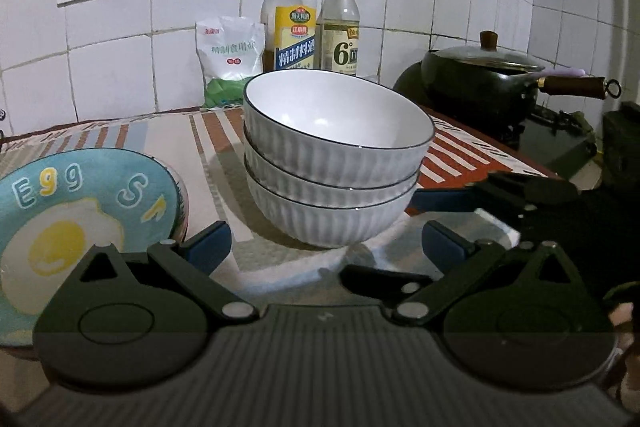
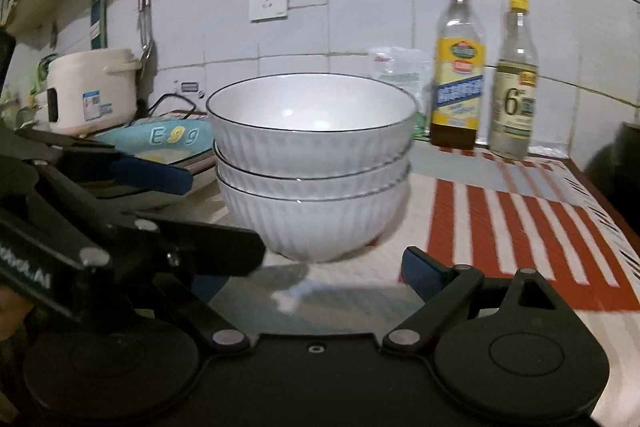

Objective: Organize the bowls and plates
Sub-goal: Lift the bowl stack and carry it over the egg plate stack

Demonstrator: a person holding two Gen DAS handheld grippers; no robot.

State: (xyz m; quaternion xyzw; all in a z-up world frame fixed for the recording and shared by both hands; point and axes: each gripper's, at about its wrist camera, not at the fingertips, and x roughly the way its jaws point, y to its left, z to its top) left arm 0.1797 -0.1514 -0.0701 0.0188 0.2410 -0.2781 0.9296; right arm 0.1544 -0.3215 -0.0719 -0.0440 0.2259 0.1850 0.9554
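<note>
Three white ribbed bowls (image 1: 336, 163) sit nested in one stack on the striped mat (image 1: 472, 155) covering the table. Left of them lies the blue egg plate (image 1: 80, 219) atop other plates. The left gripper (image 1: 326, 247) and right gripper (image 2: 316, 279) face the stack, fingers spread wide and empty, blue fingertips (image 1: 444, 243) just short of the lowest bowl
</note>
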